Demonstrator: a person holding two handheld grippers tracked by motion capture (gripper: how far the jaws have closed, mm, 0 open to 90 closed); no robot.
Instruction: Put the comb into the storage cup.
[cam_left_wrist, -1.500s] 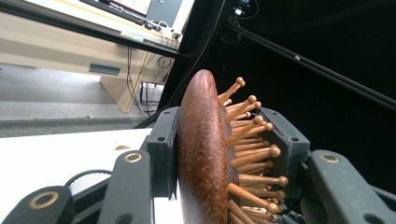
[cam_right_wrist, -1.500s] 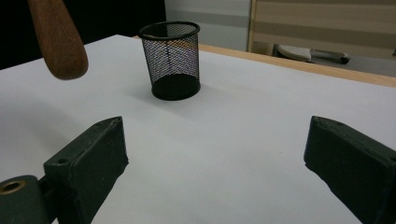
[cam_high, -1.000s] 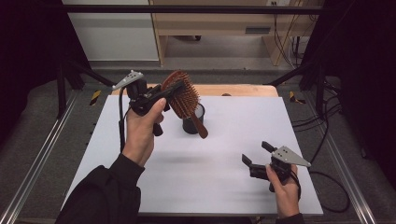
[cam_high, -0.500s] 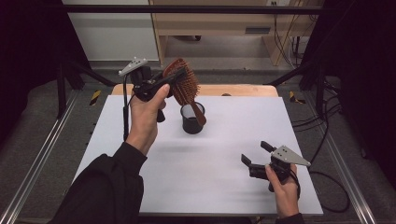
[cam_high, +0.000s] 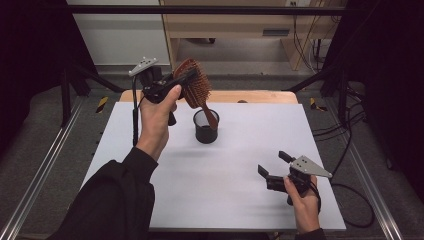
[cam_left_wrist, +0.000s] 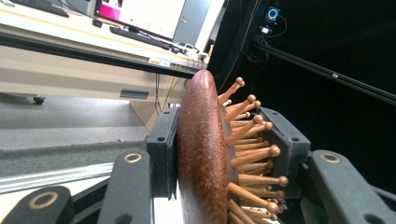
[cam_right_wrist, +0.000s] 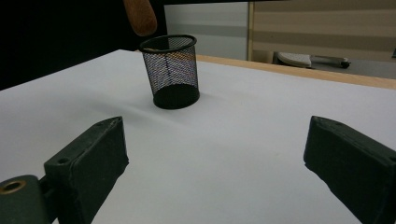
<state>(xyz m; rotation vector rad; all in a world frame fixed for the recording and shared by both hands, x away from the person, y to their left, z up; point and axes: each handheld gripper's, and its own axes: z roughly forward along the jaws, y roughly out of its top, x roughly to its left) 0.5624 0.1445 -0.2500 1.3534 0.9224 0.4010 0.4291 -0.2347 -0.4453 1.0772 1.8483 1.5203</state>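
White table (cam_high: 150, 130) carries the mesh cup (cam_high: 206, 127), set upright w/ mouth open to take a handle. Left gripper (cam_high: 176, 86) is clamped on the hairbrush (cam_high: 196, 87): one jaw on its back, other against the bristles, handle hanging toward the cup, prob. just above the rim. Right gripper (cam_high: 272, 169) idles w/ jaws wide, nothing btwn them, cup well ahead.

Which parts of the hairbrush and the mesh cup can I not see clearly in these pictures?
- Hairbrush handle: cut off by the bottom edge in the left gripper view.
- Hairbrush head: cut off by the top edge in the right gripper view, handle tip showing.
- Mesh cup inside: high view, too dark and small to tell.
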